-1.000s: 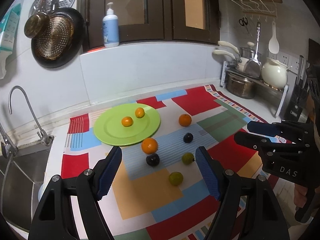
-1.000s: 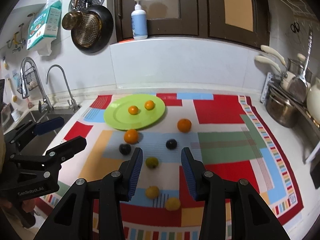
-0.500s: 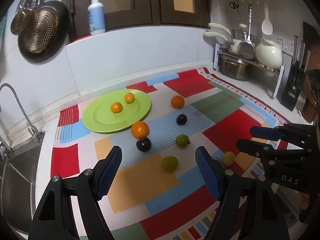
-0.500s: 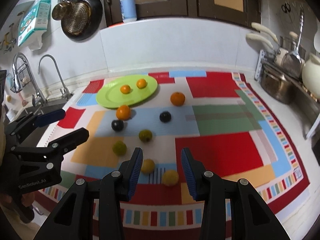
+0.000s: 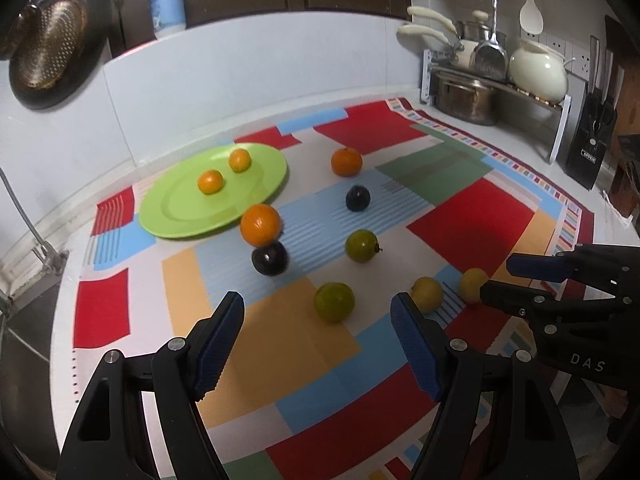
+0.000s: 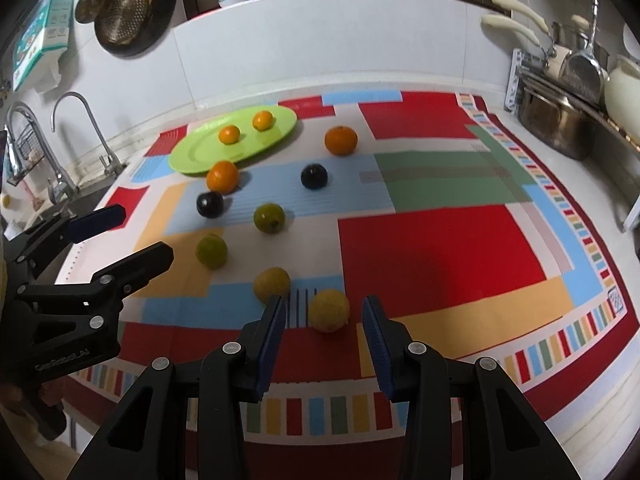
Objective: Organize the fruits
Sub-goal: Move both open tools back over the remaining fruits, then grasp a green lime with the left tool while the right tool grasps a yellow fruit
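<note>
- Green plate (image 5: 176, 216) serves as the collecting spot: two small oranges (image 5: 210, 181) are on it, other fruit is scattered nearer; the left gripper (image 5: 316, 344) is held spread, empty, facing a green fruit (image 5: 334, 302).
- Yellow fruit (image 6: 329, 310), far nearer than the plate (image 6: 188, 160), is framed by the spread, empty right gripper (image 6: 325, 332), seemingly lined up for picking.

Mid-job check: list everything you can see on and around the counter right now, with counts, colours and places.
plate: 1, green, far left of mat
small oranges: 2, on plate
large oranges: 2, on mat beside plate
dark plums: 2, mid mat
green fruits: 2, mid mat
yellow fruits: 2, near edge
mat: 1, multicoloured, on counter
metal pot: 1, right rack
faucet: left, by sink
left gripper: open, empty
right gripper: open, around a yellow fruit
</note>
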### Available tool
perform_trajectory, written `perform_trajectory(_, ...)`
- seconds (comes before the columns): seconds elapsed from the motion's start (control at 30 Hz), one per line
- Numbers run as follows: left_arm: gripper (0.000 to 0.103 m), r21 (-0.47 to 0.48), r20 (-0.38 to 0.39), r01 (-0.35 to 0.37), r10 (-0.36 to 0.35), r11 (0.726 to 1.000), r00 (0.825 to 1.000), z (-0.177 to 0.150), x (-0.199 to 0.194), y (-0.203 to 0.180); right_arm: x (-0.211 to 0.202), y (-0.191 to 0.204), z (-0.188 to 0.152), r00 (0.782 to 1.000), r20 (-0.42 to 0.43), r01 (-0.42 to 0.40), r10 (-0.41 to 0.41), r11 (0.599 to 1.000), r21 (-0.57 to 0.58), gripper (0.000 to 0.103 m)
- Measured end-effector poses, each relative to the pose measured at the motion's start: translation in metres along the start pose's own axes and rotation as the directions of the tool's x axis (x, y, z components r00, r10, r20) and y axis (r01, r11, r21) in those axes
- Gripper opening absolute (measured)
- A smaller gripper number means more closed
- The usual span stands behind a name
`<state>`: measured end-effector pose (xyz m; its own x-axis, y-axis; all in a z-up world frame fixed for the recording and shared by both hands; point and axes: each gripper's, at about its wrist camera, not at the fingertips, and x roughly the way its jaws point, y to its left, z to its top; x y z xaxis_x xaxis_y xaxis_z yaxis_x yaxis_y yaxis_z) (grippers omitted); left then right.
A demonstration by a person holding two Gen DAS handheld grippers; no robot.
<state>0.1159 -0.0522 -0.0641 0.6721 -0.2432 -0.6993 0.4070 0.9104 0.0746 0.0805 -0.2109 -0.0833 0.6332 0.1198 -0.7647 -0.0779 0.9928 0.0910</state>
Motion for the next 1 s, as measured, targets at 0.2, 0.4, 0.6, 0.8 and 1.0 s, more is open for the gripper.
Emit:
perform_trajectory(0.2,0.073,-0.004,-0.034,0.02,-0.02,1.0,0.999,-0.001,0.019,-0.002,0.011,-0.004,-0.004,1.0,-0.029,0.01,-0.01,1.0,0.014,0.041)
perform_trajectory(0.4,0.067,-0.026,-0.07,0.037,-0.039,0.999,0.997,0.001,0.034,0.0,0.02,-0.005,-0.004,0.999,-0.043,-0.001,0.002,1.0,0.026,0.041)
perform_trajectory(0.6,0.055,-0.037,-0.089,0.05,-0.053,0.998,0.995,0.004,0.044,0.0,0.027,-0.005,-0.003,0.999,-0.051,-0.011,0.012,0.999,0.033,0.041)
perform_trajectory(0.8,0.044,-0.047,-0.111,0.069,-0.074,0.997,0.991,0.003,0.052,0.001,0.031,-0.005,-0.003,0.998,-0.055,-0.011,0.013,1.0,0.029,0.037)
perform_trajectory(1.0,0.035,-0.048,-0.126,0.086,-0.091,0.995,0.988,0.002,0.057,-0.001,0.034,-0.004,-0.002,0.998,-0.061,-0.015,0.016,1.0,0.023,0.029)
